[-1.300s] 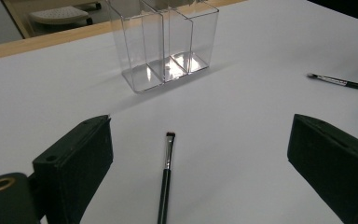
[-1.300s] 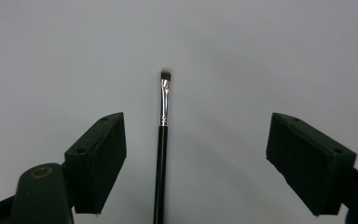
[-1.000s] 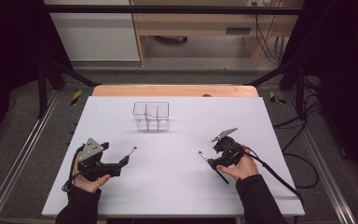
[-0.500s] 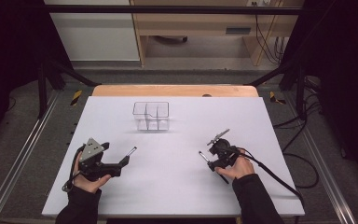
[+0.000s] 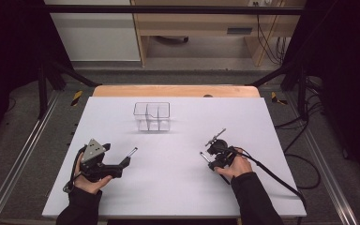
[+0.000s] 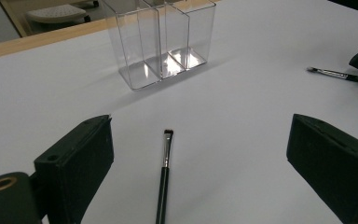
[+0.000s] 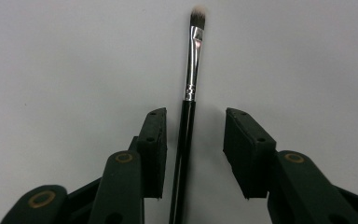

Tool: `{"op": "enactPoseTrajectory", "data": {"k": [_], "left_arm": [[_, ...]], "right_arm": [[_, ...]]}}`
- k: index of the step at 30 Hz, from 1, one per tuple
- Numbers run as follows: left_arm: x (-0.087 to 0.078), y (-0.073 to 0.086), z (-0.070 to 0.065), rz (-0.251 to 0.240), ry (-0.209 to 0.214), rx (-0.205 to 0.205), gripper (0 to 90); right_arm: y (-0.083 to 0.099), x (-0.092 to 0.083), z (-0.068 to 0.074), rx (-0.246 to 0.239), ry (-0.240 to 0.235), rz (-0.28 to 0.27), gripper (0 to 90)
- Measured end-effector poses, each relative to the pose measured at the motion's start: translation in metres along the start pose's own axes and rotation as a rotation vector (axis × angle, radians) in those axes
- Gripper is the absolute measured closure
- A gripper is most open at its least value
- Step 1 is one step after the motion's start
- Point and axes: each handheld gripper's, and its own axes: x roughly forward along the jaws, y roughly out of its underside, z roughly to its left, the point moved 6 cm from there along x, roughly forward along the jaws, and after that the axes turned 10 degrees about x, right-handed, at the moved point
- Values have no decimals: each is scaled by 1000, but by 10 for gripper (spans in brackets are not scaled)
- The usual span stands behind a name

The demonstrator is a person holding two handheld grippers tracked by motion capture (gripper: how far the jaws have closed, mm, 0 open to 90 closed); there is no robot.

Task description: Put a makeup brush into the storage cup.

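Note:
Two black-handled makeup brushes lie on the white table point(image 5: 178, 187). One brush point(image 6: 164, 177) lies flat between the wide-open jaws of my left gripper point(image 6: 200, 126), touching neither pad; in the high view this brush point(image 5: 131, 152) pokes out ahead of the left gripper point(image 5: 123, 162). The other brush point(image 7: 189, 93), with a silver ferrule and pale tip, lies between the jaws of my right gripper point(image 7: 196, 114). Its handle runs close to the left pad, with a gap to the right pad. From above, the right gripper point(image 5: 211, 159) is tipped down over its brush point(image 5: 202, 155).
A clear plastic organiser point(image 5: 151, 116) with three compartments stands upright at the table's back middle, seen close as the organiser point(image 6: 161, 42) in the left gripper view. A wooden strip point(image 5: 176, 90) borders the far edge. Cables trail off to the right.
My right gripper has tipped forward and down over its brush, its top plate turning edge-on. The left gripper has stayed where it was.

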Motion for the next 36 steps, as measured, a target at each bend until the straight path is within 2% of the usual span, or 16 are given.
{"op": "enactPoseTrajectory", "data": {"k": [14, 18, 20, 21, 22, 23, 24, 25, 26, 28, 31, 36], "left_arm": [[1, 1, -1, 5, 4, 3, 66], [1, 1, -1, 7, 6, 3, 67], [2, 1, -1, 9, 7, 5, 67], [2, 1, -1, 8, 8, 3, 67], [2, 1, -1, 9, 8, 2, 67], [3, 2, -1, 10, 8, 1, 68], [3, 2, -1, 11, 8, 1, 67], [3, 2, -1, 11, 8, 1, 67], [3, 2, -1, 13, 8, 1, 68], [3, 2, -1, 16, 9, 5, 67], [4, 3, -2, 21, 8, 7, 67], [5, 3, -3, 25, 9, 10, 67]], "right_arm": [[3, 3, 1, -19, -16, 71, 748], [2, 3, 1, -19, -14, 92, 764], [1, 4, -2, -47, -16, 89, 767], [1, 4, 0, -18, -18, 101, 770], [1, 4, 1, -15, -17, 105, 773], [1, 5, -1, -47, -13, 98, 777], [1, 5, -1, -50, -11, 99, 780], [1, 5, 0, -49, -10, 104, 785], [1, 4, 2, -23, -13, 110, 793], [2, 3, 3, -17, -9, 108, 808], [3, 4, 3, -42, -3, 97, 836], [3, 4, 4, -36, -10, 96, 842]]}}
